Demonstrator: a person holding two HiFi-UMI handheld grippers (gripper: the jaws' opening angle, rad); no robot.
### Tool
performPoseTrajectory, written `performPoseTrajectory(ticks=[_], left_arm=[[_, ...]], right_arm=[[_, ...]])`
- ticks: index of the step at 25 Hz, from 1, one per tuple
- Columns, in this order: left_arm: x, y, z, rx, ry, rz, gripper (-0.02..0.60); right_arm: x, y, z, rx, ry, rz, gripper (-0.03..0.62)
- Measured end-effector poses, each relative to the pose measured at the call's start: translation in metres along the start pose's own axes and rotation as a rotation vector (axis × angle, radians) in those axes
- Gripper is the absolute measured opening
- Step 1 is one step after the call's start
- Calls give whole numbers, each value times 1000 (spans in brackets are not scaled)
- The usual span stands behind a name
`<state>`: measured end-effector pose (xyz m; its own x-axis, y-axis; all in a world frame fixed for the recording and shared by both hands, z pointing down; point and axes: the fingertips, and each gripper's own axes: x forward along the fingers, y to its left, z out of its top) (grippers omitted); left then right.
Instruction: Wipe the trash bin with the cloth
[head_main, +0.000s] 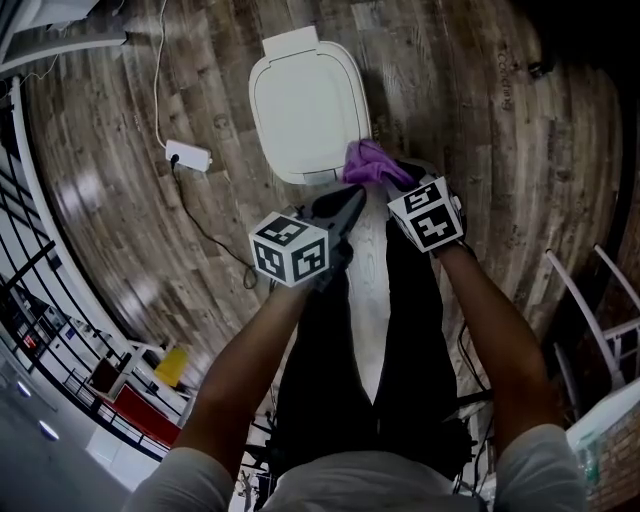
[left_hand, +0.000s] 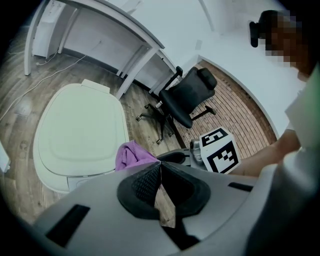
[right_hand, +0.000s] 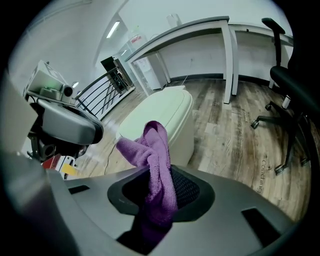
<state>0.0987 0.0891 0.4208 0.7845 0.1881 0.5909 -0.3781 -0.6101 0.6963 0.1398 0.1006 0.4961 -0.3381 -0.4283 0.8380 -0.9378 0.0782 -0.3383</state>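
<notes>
Two handheld grippers, one bin, one cloth.

Item: white plastic trash bin with a rounded flat lid (head_main: 305, 105). Stands on the wood-plank floor (head_main: 480, 120), just beyond both grippers. Lid shut; contents hidden.

Item: purple terry cloth (head_main: 372, 165). Pinched in the right gripper (right_hand: 160, 187), jaws clamped on its middle. Loose end bunches forward at the bin's near right corner. Touching the lid edge or just off it: cannot tell which.

Item: left gripper (left_hand: 161, 185). Jaws pressed together on nothing. Hovers by the bin's near edge, left of the cloth.

Progress, as judged: wiping at or near its start. No wiped patch distinguishable on the lid. Lid top and side walls seemingly all left to do.
</notes>
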Motion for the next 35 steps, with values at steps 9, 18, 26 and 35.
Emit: performPoseTrajectory(ticks=[9, 18, 26, 35], left_arm=[[24, -3, 6, 6, 24, -6, 5], [45, -8, 14, 18, 43, -2, 5], [52, -10, 32, 1, 7, -1, 5], [33, -2, 54, -20, -78, 29, 5]], right_arm=[[-9, -23, 0, 30, -24, -10, 106], [-14, -57, -11, 25, 2, -46, 106], [-23, -98, 3, -10, 32, -90, 106], [-18, -126, 94, -164, -28, -128, 106]])
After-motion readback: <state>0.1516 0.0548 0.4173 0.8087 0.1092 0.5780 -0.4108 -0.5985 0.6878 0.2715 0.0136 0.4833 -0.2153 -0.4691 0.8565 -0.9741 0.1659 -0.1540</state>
